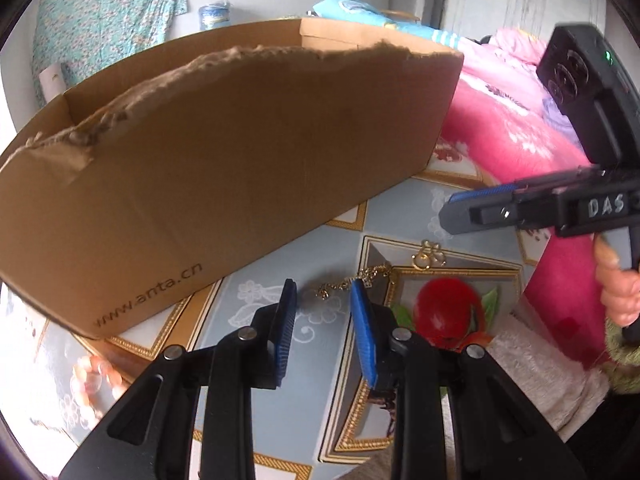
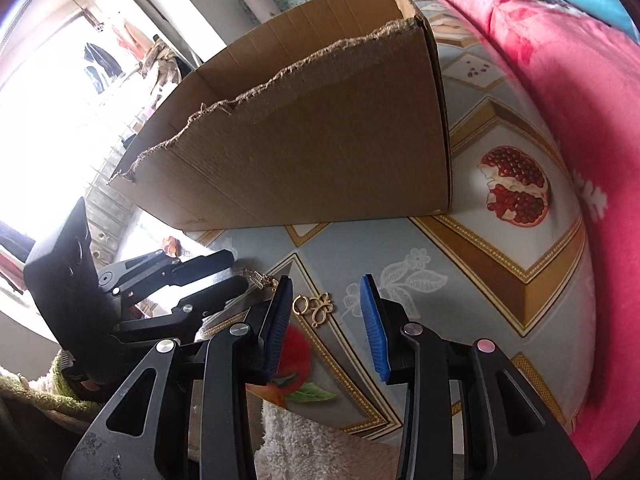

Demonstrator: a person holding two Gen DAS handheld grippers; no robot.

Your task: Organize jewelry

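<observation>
left gripper (image 1: pixel 323 304): jaws parted wide, holding nothing, low centre of the left wrist view. a gold chain (image 1: pixel 352 280) lies on the table just beyond the tips, its near end meeting the right-hand blue pad (image 1: pixel 362 332); whether they touch cannot be told. the chain runs up and right to a gold pendant (image 1: pixel 428 256), clear of both pads.

right gripper (image 2: pixel 326 312): jaws parted wide, holding nothing, low centre of the right wrist view. the pendant lies flat between the tips, nearer the left-hand pad (image 2: pixel 278 328). the left gripper enters from the left of that frame, its tips by the chain.

patterned tablecloth (image 2: pixel 460 280) beneath. cardboard box (image 1: pixel 224 176) fills the upper left behind. pink blanket (image 2: pixel 592 120) along the right edge.
</observation>
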